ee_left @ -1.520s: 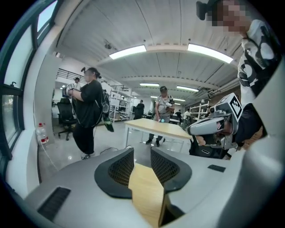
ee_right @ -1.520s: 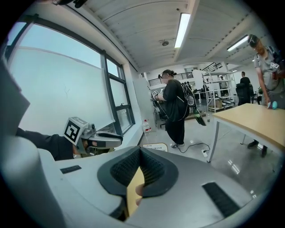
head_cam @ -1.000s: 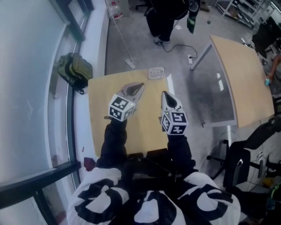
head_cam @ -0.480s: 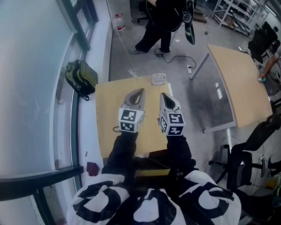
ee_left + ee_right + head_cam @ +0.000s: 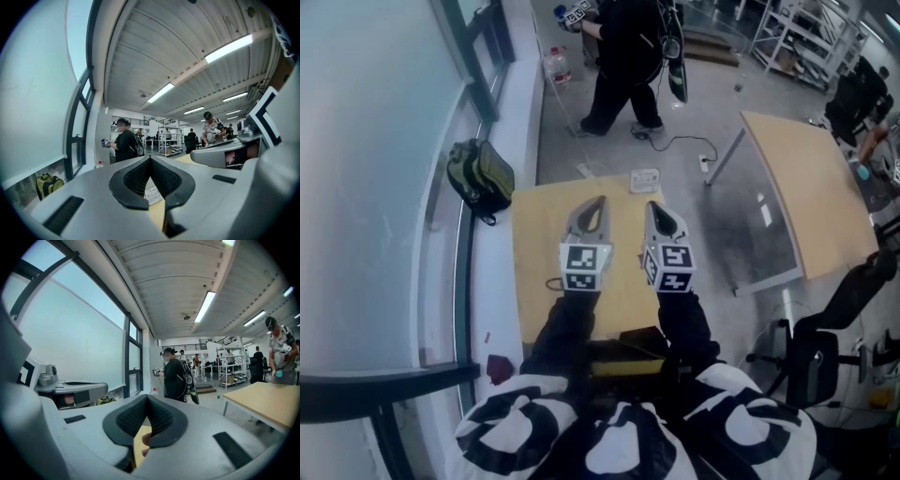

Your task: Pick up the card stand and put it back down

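jaws shut on both sides, card stand [image 5: 644,180] untouched at far edge of desk [image 5: 536,253]

holding left gripper [image 5: 598,201] and right gripper [image 5: 652,204] side by side above the middle of the pale, smooth wooden desk, both pointed away from the body. reaching forward with black sleeves [image 5: 567,328], marker cubes [image 5: 584,267] facing up. pressing each pair of grey, ribbed, wedge-shaped jaws together at the tips, pinching nothing. glimpsed under the left tips: the small white printed card stand, well ahead of both grippers. beyond the desk: grey concrete floor [image 5: 712,225], olive backpack [image 5: 483,176] by the window, person [image 5: 623,47] in black standing, second desk [image 5: 811,197] off to the right.
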Available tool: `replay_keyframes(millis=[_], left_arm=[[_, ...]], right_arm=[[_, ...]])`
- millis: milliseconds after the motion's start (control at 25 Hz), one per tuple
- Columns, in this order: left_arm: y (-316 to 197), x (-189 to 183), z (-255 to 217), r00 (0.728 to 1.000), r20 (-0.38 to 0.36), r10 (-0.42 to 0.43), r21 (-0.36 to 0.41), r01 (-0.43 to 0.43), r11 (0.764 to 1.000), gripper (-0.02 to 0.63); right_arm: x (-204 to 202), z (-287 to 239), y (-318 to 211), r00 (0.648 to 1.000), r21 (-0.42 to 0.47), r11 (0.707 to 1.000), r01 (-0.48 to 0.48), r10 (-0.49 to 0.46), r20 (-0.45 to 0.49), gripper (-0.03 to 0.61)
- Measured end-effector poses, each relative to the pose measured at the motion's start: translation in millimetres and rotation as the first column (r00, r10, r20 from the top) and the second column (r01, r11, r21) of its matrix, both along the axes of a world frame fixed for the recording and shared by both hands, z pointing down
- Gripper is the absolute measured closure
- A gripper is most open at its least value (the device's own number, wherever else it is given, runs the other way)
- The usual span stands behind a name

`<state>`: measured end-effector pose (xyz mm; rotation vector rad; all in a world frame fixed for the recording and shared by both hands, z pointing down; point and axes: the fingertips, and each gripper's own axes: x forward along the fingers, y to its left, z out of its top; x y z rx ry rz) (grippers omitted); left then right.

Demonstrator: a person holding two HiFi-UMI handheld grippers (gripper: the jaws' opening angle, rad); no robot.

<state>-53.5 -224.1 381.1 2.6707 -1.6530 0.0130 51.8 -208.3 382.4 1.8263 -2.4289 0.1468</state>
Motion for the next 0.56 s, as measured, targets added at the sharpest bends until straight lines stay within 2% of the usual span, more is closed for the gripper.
replay_keyframes(millis=[240, 560], left_arm=[[5, -18, -14, 0.999, -0.006, -0.034, 0.008, 0.034, 0.999, 0.606], [17, -17, -12, 1.000, -0.002, -0.029, 0.005, 0.029, 1.000, 0.605]], right_arm=[[-14, -20, 7, 1.000, 0.034, 0.999, 0.012, -0.012, -0.015, 0.561], [-14, -14, 11, 1.000, 0.015, 1.000, -0.009, 0.009, -0.018, 0.561]])
